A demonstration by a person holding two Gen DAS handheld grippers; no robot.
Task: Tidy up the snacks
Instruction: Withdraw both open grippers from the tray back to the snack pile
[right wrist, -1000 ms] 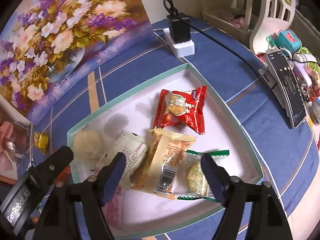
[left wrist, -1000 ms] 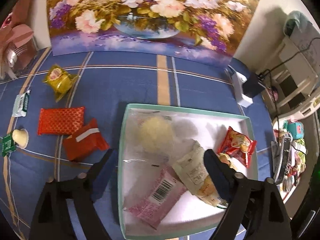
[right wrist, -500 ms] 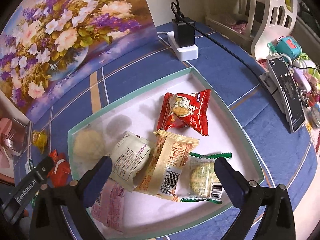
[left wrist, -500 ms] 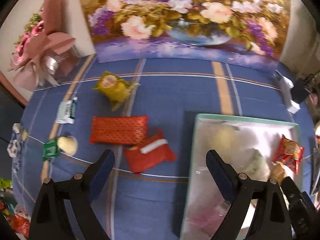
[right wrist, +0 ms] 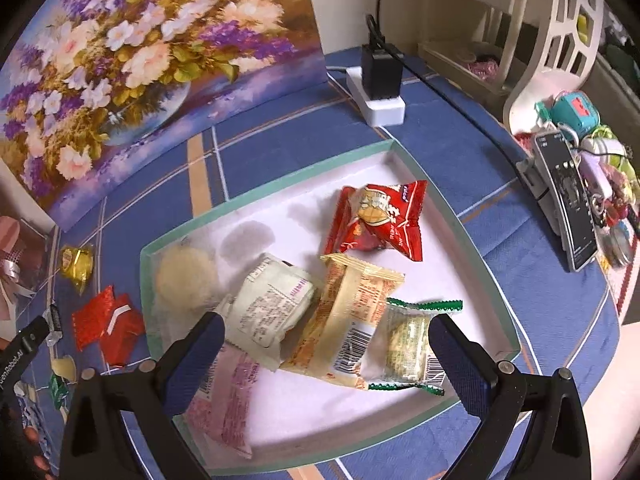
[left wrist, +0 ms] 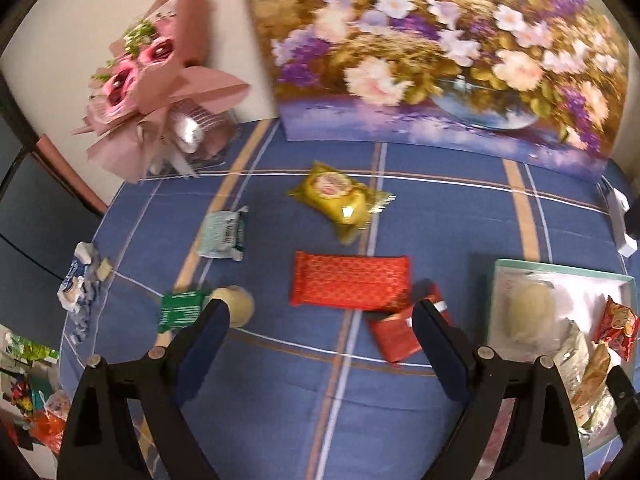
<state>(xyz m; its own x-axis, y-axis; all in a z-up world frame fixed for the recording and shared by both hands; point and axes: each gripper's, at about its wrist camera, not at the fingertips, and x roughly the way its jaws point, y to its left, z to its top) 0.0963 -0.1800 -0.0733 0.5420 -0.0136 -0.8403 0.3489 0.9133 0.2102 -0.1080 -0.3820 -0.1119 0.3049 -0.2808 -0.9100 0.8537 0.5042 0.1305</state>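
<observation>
Red packets [left wrist: 350,284] lie beside green-rimmed tray [left wrist: 560,269].

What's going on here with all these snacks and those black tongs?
Someone is sorting wrapped snacks into a shallow box on a blue tablecloth, using a pair of tongs in each hand. Several packets already lie in the box. The right tongs hang open above it, holding nothing. The left tongs, also open and empty, point at loose snacks, including a long red packet.

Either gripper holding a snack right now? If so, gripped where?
Nothing held. Left gripper and right gripper are both open, with nothing pressed between the pads.
</observation>
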